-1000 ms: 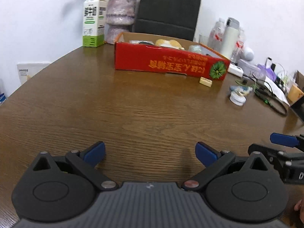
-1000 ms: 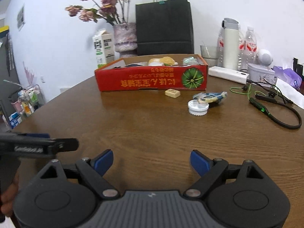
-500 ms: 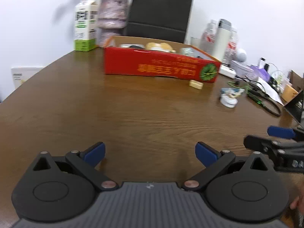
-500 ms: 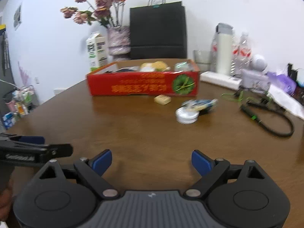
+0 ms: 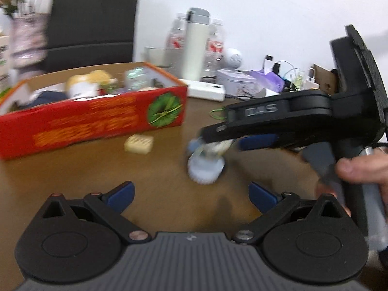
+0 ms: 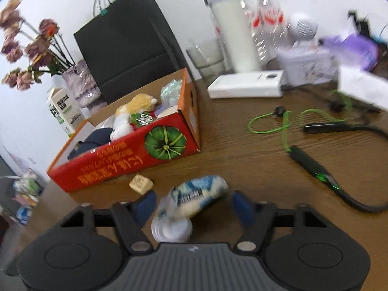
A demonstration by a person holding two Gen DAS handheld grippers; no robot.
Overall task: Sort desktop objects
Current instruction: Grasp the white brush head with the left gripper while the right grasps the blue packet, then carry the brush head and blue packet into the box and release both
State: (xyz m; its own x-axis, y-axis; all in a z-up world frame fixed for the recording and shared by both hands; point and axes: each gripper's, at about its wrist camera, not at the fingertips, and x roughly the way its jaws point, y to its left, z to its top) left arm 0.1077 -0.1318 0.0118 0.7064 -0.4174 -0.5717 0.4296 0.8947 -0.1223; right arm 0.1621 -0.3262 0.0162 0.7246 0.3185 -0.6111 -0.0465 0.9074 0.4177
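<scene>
A blue-and-white snack packet [image 6: 198, 194] lies on the wooden table, partly over a white ribbed lid [image 6: 171, 230]. My right gripper [image 6: 194, 206] straddles the packet and its jaws are closing; a gap still shows between each blue pad and the packet. In the left wrist view its black body [image 5: 291, 111] reaches in from the right over the lid [image 5: 205, 167]. My left gripper [image 5: 191, 195] is open just short of the lid, with nothing between its fingers. A small beige block [image 6: 141, 183] lies in front of the red cardboard box [image 6: 121, 167], which holds several items.
A green cable [image 6: 286, 126] and a black neckband [image 6: 312, 167] lie to the right. A white power strip [image 6: 245, 86], bottles and a white flask [image 6: 235, 36] stand behind. A black bag [image 6: 126, 43], vase and milk carton [image 6: 63, 111] are beyond the box.
Both grippers have moved forward across the table to the lid and packet. The right gripper has rolled and its jaws have narrowed around the packet. The left jaws stay wide.
</scene>
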